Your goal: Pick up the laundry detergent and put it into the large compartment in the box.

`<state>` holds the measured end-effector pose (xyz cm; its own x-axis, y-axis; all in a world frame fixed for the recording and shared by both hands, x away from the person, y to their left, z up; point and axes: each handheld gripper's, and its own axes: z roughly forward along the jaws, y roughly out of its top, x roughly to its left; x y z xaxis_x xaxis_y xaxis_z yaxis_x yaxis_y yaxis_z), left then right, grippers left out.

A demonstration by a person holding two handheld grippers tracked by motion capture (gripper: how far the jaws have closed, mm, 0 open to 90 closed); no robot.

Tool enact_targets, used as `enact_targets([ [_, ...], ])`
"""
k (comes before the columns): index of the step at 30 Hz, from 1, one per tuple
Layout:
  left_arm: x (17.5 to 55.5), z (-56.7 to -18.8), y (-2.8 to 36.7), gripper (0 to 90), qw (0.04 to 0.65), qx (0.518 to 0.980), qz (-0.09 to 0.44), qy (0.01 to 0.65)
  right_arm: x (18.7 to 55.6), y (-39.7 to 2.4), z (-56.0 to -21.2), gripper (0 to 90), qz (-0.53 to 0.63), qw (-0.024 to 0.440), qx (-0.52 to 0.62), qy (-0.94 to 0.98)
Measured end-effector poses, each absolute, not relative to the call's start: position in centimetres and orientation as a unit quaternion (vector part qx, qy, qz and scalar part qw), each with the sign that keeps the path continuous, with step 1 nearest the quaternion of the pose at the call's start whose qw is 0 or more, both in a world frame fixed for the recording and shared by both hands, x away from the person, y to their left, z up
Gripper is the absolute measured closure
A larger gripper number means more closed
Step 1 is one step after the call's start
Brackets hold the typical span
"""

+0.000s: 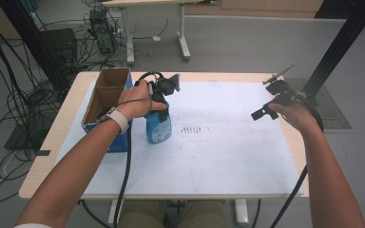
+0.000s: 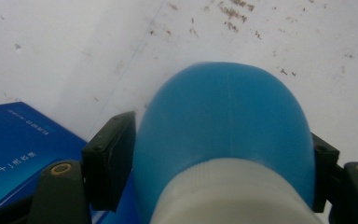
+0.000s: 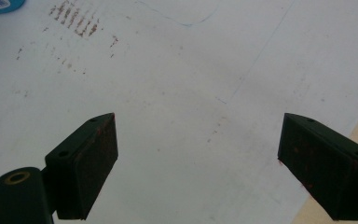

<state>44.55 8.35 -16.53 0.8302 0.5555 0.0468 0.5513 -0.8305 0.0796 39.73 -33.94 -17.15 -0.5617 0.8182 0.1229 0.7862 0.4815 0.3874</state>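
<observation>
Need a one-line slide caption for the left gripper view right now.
Left gripper clamped on the neck of a blue bottle above the white mat, blue box alongside.

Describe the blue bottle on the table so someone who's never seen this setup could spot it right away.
Start at the white sheet covering the table, then go to the open cardboard-lined blue box at its left edge. Just right of that box stands the blue bottle: rounded, translucent blue, labelled, and clamped near its top by the left gripper.
</observation>
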Motion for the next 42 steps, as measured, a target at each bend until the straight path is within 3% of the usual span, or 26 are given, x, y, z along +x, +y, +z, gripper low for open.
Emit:
enact_targets([
  [2, 44.7, -16.5, 8.6, 29.0, 0.037, 0.956, 0.027, 0.29, 39.7, -33.9, -17.1, 12.0, 0.202, 0.04, 0.466, 0.86],
  [3, 45.0, -16.5, 8.9, 37.8, 0.042, 0.956, 0.016, 0.29, 39.7, -34.0, -17.1, 12.1, 0.203, 0.039, 0.467, 0.86],
  [42, 45.0, -16.6, 9.6, 39.2, 0.054, 0.956, 0.01, 0.287, 39.6, -33.9, -17.0, 12.1, 0.199, 0.04, 0.468, 0.86],
])
